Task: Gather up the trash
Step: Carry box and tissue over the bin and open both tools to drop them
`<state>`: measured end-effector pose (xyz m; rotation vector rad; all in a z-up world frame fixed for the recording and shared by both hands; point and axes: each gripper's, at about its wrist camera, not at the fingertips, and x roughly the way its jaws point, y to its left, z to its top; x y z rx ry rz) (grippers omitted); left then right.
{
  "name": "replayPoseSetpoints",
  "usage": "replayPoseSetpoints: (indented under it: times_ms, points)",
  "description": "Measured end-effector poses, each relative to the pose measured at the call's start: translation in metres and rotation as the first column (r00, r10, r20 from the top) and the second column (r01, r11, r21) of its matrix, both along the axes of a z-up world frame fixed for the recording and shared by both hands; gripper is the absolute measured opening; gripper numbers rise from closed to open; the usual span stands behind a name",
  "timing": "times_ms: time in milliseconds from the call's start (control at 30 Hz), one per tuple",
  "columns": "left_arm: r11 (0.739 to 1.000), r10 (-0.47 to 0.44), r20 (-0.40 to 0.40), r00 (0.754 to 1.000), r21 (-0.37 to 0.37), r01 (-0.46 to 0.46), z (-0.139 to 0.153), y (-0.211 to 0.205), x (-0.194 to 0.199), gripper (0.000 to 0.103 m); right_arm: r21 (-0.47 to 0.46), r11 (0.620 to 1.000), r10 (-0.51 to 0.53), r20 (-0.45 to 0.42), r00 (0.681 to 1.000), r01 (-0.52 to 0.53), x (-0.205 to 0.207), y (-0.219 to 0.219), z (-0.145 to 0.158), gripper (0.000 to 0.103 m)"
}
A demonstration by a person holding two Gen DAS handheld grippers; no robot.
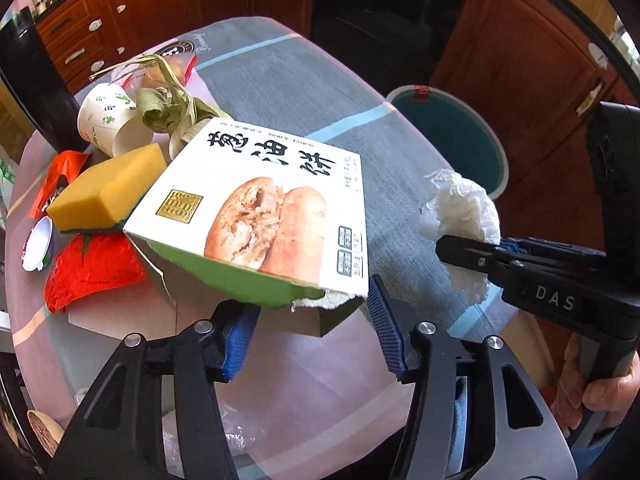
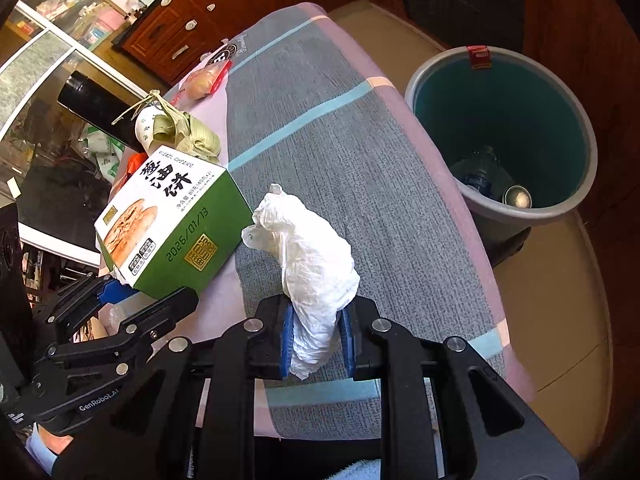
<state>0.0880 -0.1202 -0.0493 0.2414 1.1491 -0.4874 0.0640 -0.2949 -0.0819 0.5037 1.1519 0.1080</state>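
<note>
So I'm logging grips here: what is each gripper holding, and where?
The right gripper pinches the crumpled white tissue by its lower end. The left gripper stands open at the food box, holding nothing.

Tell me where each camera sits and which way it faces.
Left wrist: on the left hand-held gripper, looking steeply down at the food box; its open fingers and the other hand show.
Right wrist: on the right hand-held gripper, facing down at the crumpled tissue it clamps, trash bin beyond.
Shared: box, tissue, bin, each other's gripper.
</note>
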Motion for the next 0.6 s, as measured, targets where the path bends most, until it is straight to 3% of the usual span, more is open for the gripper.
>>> replayPoseSetpoints:
  times_ms: [100,133,167,200,433,600]
  points:
    - [1.0,0.008,0.025,1.0,-0.003,-0.007,0.001,-0.005,0.002,0.051,-0.002,1.0,0.0,-0.003,1.0,0.0,0.002,-0.004,-0.002,0.018]
    - [1.0,0.004,0.036,0.999,0.005,-0.004,0.001,-0.007,0.0,0.042,-0.004,1.0,-0.001,-0.003,1.0,0.001,0.003,-0.005,-0.002,0.018]
    - [1.0,-0.009,0.036,0.999,0.011,0.009,0.002,-0.01,-0.001,0.011,-0.006,1.0,-0.003,-0.002,1.0,0.003,0.004,-0.006,-0.003,0.018]
    - [1.0,-0.021,0.03,0.999,0.012,0.021,0.002,-0.012,-0.003,0.005,-0.009,1.0,-0.005,0.0,1.0,0.005,0.004,-0.008,-0.002,0.018]
    - [0.996,-0.071,0.046,0.996,-0.05,0.074,0.036,-0.028,-0.006,0.004,0.009,0.999,-0.053,0.043,0.998,0.052,0.007,-0.033,0.008,0.018]
    - [0.987,-0.132,0.054,0.99,-0.091,0.136,0.057,-0.058,-0.002,0.004,0.022,0.99,-0.14,0.095,0.986,0.138,0.002,-0.076,0.025,0.018]
